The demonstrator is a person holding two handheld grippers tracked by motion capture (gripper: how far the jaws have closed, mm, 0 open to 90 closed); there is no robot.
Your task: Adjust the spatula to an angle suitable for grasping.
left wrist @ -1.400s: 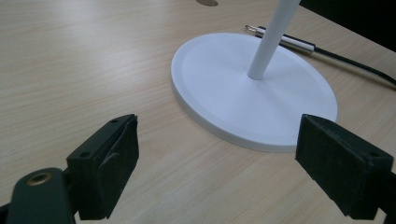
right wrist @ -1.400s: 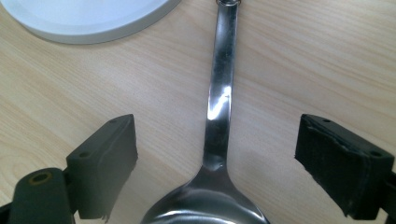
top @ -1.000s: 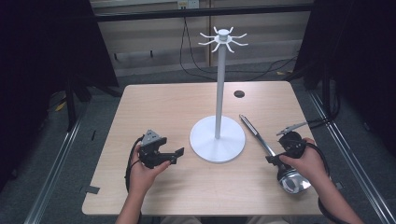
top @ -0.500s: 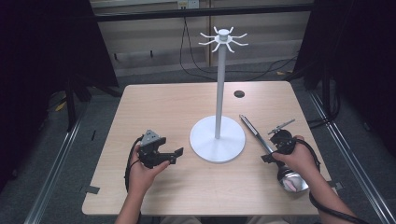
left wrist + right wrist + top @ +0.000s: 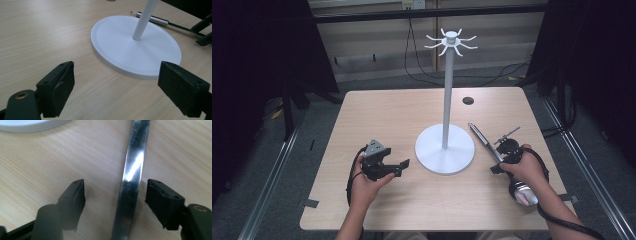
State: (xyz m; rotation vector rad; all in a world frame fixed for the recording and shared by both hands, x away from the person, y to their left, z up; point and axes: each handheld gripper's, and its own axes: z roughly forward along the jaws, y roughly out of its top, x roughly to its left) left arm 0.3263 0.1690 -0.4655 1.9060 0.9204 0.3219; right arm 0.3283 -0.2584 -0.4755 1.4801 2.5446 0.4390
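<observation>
A shiny metal ladle lies on the table right of the white hook stand (image 5: 445, 150), its long handle (image 5: 482, 137) pointing up-left and its bowl (image 5: 524, 195) under my right hand. My right gripper (image 5: 501, 156) is low over the handle. In the right gripper view the handle (image 5: 130, 177) runs between the jaws, nearer the right pad (image 5: 160, 200), and neither pad presses on it. The right gripper (image 5: 115, 187) is open and its jaws have just been closing. My left gripper (image 5: 402, 168) rests left of the stand's base, open and empty (image 5: 116, 72), facing the base (image 5: 135, 47).
The stand's thin pole (image 5: 448, 90) rises to a ring of hooks (image 5: 451, 41). A small dark hole (image 5: 468, 100) sits in the tabletop at the back right. Dark curtains and cables lie beyond the far edge. The left gripper view catches the ladle handle (image 5: 160, 22) behind the base.
My right hand has moved left and down onto the ladle handle, and its jaws stand narrower than before. The left hand has kept still.
</observation>
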